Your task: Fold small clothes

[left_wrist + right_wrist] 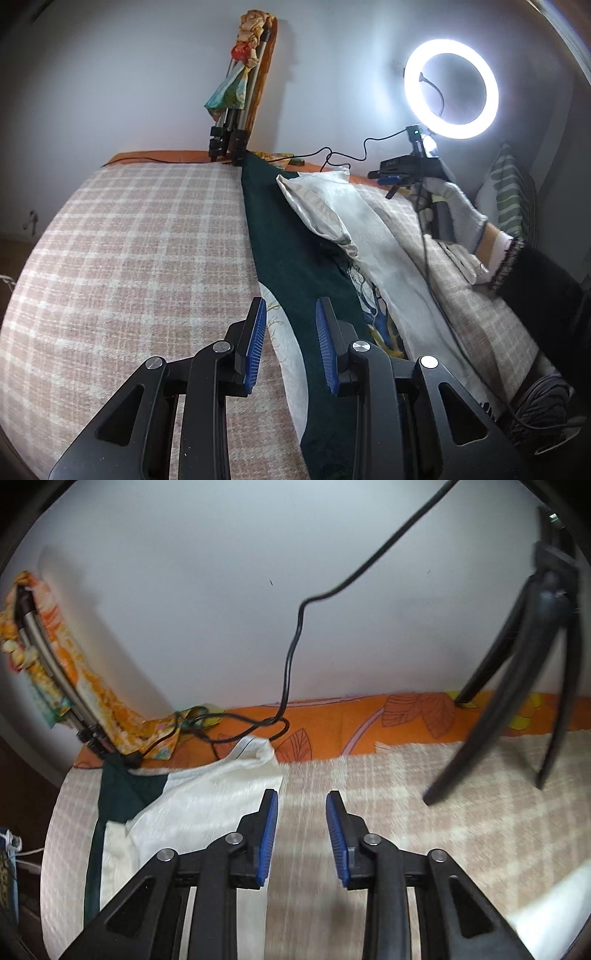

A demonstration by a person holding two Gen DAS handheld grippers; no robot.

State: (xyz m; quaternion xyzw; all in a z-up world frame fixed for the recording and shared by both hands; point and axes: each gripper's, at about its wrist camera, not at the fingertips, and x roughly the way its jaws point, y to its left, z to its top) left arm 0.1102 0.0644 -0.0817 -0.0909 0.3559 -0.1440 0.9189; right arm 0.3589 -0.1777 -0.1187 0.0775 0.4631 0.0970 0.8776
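Left gripper point(290, 325) low over the bed point(129, 240), fingers spread, holding nothing, above the dark green cloth point(295, 236). Right gripper point(301, 812) level, fingers spread, empty, just right of the cream textured garment point(207, 805). Plaid woven blanket. Ring light point(451, 88), tripod legs point(517, 701) far right; cable point(291, 653) dangling.

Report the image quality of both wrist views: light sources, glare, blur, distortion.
Left wrist view: sharp; the lit ring light blows out to white glare and casts a halo on the wall; fisheye bulges the checked blanket. Right wrist view: motion blur smears the black tripod legs and the blanket weave; the white garment is soft-edged; the open right gripper stays crisp.
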